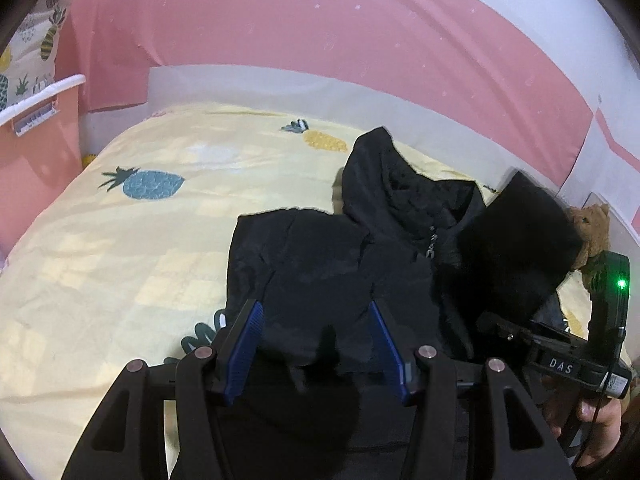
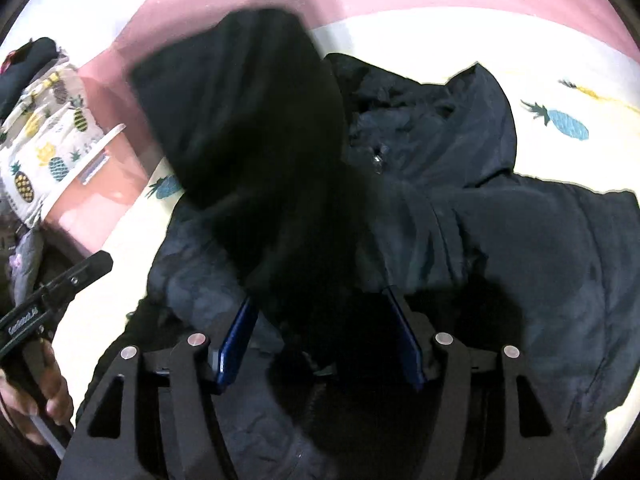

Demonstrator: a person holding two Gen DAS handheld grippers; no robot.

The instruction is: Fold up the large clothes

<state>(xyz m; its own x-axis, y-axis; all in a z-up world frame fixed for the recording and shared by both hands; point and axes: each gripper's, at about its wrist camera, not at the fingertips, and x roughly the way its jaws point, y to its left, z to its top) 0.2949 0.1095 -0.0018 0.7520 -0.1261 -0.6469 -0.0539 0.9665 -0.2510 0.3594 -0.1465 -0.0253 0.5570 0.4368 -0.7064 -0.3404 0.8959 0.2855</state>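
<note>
Jacket [image 1: 320, 264], bed [image 1: 120, 240] right edge: left gripper [image 1: 316, 336] and right gripper [image 2: 320, 332] both apart around cloth. Close fully before lifting; fold evenly.

Rig appearance, both wrist views.
I see the left gripper [image 1: 316, 308] and right gripper [image 2: 320, 300] as matte black linkages with round silver pivot pins and ribbed blue pads [image 1: 252, 320]; a green LED [image 1: 621, 283], white "DAS" label, bare-skinned hand [image 2: 52, 396].

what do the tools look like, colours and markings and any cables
Both are matte black with blue ribbed pads and round silver pins. The left tool shows these up close; the right tool carries a white DAS label, a green light and a thin black cable. A bare hand grips it.
</note>
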